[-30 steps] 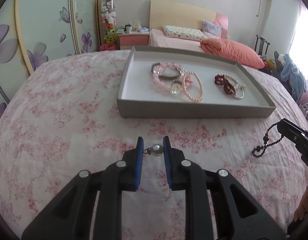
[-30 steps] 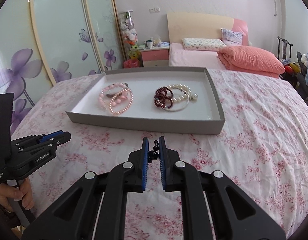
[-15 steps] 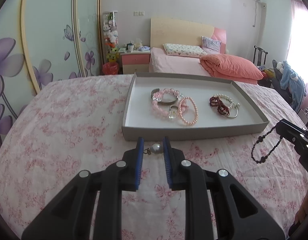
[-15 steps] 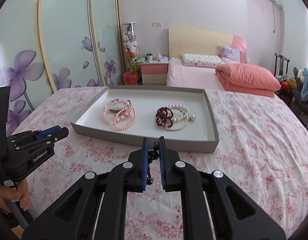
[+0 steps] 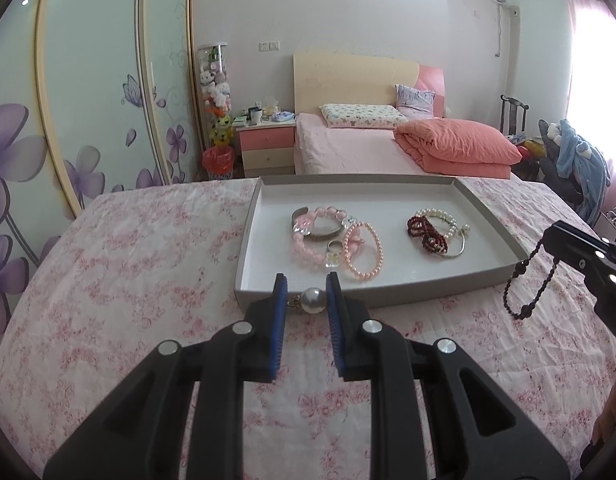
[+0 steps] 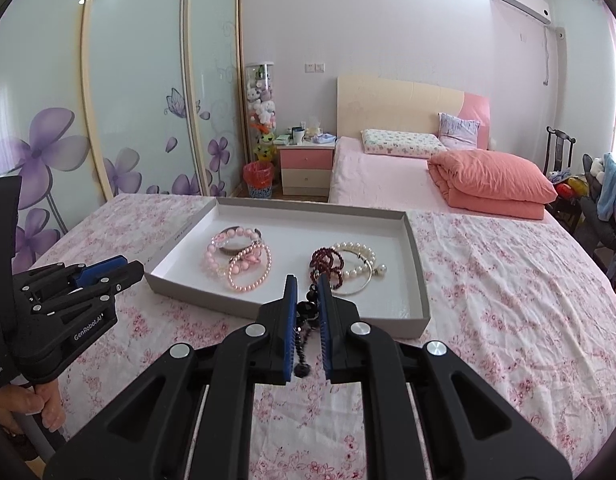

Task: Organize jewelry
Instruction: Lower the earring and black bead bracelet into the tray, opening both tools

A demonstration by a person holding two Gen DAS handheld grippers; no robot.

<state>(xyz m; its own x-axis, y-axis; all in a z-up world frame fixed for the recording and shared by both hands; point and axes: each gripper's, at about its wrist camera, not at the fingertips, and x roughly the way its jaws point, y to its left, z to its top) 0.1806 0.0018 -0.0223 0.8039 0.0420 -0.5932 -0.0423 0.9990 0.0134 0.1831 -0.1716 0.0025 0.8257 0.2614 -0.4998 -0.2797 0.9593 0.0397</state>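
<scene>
Left gripper [image 5: 306, 301] pinches a pearl pendant [image 5: 312, 300]; only its view shows the black bead strand [image 5: 528, 284] dangling whole from the clamped right gripper [image 6: 306, 300].

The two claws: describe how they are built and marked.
Both are matte black plastic with angular cut-out arms and round silver bolts. Each finger carries a ribbed blue pad. The left claw has white "GenRobot.AI" lettering on its side. The right claw looks identical. No cables or sleeves show.
</scene>
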